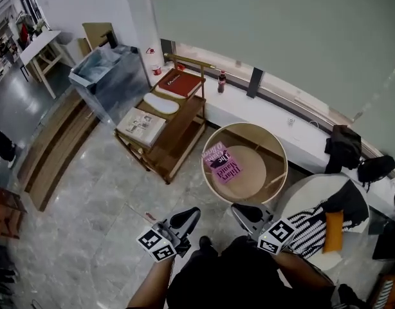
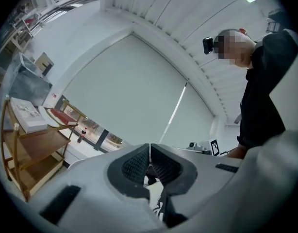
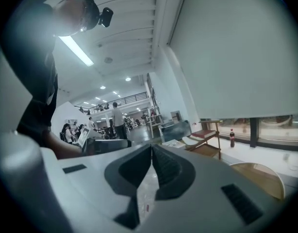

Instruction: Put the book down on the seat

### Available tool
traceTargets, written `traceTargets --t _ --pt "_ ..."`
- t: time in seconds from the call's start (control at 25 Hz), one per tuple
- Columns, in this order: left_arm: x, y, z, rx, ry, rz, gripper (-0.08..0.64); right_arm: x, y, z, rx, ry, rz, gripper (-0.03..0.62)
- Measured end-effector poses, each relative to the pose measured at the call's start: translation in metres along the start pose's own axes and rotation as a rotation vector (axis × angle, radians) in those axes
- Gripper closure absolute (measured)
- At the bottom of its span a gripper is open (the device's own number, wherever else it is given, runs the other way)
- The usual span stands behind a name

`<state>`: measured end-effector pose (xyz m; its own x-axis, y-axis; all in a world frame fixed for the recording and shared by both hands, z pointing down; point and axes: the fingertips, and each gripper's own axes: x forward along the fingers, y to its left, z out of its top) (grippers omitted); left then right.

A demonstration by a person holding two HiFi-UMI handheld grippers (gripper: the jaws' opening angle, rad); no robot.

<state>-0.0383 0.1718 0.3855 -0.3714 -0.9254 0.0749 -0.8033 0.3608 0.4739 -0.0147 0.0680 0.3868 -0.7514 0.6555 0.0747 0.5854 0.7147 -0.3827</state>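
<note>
A pink book [image 1: 223, 163] lies flat inside the round wooden seat [image 1: 278, 148] in the middle of the head view. The seat's rim [image 3: 258, 176] also shows low on the right of the right gripper view. My left gripper [image 1: 193, 212] hangs close to my body, short of the seat and to its lower left, with its jaws shut on nothing. My right gripper [image 1: 237, 208] is beside it, just below the seat's near rim, also shut and empty. In the gripper views both pairs of jaws, left [image 2: 150, 147] and right [image 3: 152, 148], meet with no gap.
A wooden shelf rack [image 1: 188, 122] stands left of the seat with a red book [image 1: 179, 82] on top. A cola bottle [image 1: 221, 81] stands on the white window ledge. A grey covered box [image 1: 110, 76] is at the back left, and a white chair with striped cloth [image 1: 326, 221] at the right.
</note>
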Motion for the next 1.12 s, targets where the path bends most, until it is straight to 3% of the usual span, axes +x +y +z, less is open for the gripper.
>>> traceTargets --t 0.24,0.4,0.52,0.72,0.96,1.12 --pt "0.045 0.05 0.007 -0.004 0.056 -0.055 0.529 0.017 -0.052 -0.012 0.104 0.015 -0.07 0.561" --pt "0.083 0.089 0.01 0.004 0.116 -0.045 0.529 0.031 -0.1 -0.01 0.126 -0.01 -0.094 0.561" --pt "0.111 0.123 0.007 0.006 0.197 -0.006 0.529 0.042 -0.138 -0.003 0.173 -0.034 -0.117 0.561" --pt "0.164 0.156 0.012 0.021 0.312 -0.019 0.529 0.054 -0.197 0.003 0.226 -0.053 -0.162 0.561" --pt "0.209 0.21 -0.005 0.013 0.45 0.025 0.529 0.049 -0.253 -0.015 0.307 -0.05 -0.212 0.561" --pt "0.234 0.247 -0.021 0.007 0.524 0.01 0.529 0.048 -0.283 -0.039 0.345 -0.048 -0.254 0.561"
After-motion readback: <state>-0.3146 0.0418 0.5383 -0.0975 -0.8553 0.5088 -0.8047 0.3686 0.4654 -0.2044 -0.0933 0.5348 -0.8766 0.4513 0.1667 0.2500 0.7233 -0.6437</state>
